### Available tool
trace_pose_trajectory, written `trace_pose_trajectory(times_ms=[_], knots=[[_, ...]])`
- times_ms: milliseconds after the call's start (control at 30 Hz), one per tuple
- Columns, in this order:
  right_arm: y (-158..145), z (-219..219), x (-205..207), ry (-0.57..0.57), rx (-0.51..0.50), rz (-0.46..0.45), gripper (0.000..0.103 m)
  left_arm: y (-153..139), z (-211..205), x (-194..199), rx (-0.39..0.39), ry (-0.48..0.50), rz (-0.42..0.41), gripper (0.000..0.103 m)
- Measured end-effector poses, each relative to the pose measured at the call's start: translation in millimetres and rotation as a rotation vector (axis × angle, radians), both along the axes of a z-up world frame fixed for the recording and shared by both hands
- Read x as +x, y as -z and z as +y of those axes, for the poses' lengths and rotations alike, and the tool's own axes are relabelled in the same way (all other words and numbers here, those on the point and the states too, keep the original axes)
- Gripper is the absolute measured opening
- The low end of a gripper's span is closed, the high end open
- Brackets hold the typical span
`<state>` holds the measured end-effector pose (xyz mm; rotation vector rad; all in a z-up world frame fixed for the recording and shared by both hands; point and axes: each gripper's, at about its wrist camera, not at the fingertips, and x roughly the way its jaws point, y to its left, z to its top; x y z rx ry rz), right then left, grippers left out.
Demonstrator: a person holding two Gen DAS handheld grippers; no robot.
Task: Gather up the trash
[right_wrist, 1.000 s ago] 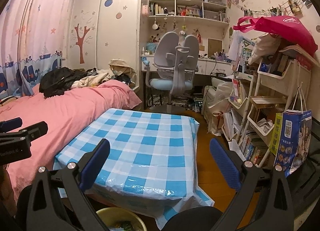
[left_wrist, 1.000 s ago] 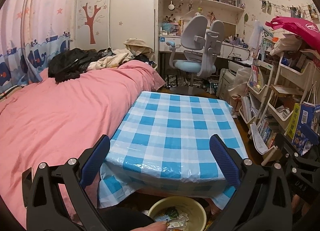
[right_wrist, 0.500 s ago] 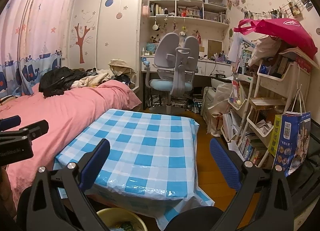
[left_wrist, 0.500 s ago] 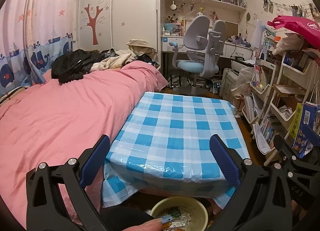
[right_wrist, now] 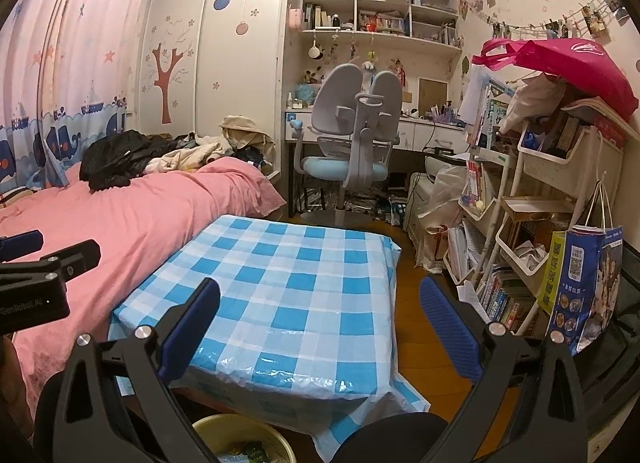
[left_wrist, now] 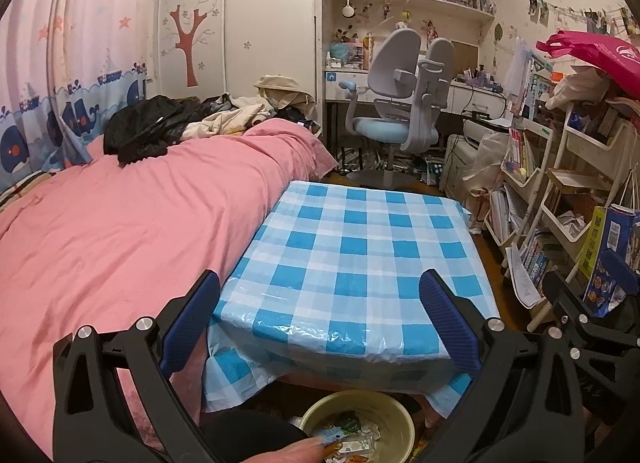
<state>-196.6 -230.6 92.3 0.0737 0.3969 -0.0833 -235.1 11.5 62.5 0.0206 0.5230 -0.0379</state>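
Item: yellow bin (left_wrist: pixel 362 419), nearest to me, on the floor just below the near edge of the surface. Round, smooth plastic rim; held crumpled wrappers (left_wrist: pixel 348 437), glossy printed film. That was where the trash lay. A fingertip (left_wrist: pixel 296 453) showed at the bottom edge beside it.

Item: left gripper (left_wrist: pixel 320 319). Jaws spread wide, nothing between them; ribbed blue pads on black arms.

Item: right gripper (right_wrist: pixel 320 321). Jaws likewise wide apart and empty, poised over the near right corner of the surface.

Item: surface (left_wrist: pixel 360 259), square, draped in a thin blue-and-white checked plastic sheet, shiny and wrinkled at the near edge. I saw no loose litter on it.

Step, in my judgement: collection off the surface looked done or nearly so. My next move called for searching the floor and shelves for further scraps before closing on anything.

Item: bed (left_wrist: pixel 120 231), left, soft pink cover, dark and pale clothes heaped at the far end.

Item: shelf unit (right_wrist: pixel 540 203), right, crammed with books and paper bags.

Item: grey swivel chair (right_wrist: pixel 356 135), far, moulded split back, at a desk.
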Motion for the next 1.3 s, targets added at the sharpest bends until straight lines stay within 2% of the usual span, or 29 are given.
trace_pose_trajectory(times_ms=[467,900,1300], knots=[[4,1,1,-0.009,-0.009,0.015,0.096,1,-3,-3,-0.011,0.004,0.033,0.096],[6,0,2,-0.016,-0.009,0.025,0.096,-6,0,-8,0.032,-0.044,0.080,0.096],[9,0,3,-0.026,-0.010,0.036,0.096,-19,-5,-14,0.061,-0.038,0.096,0.096]])
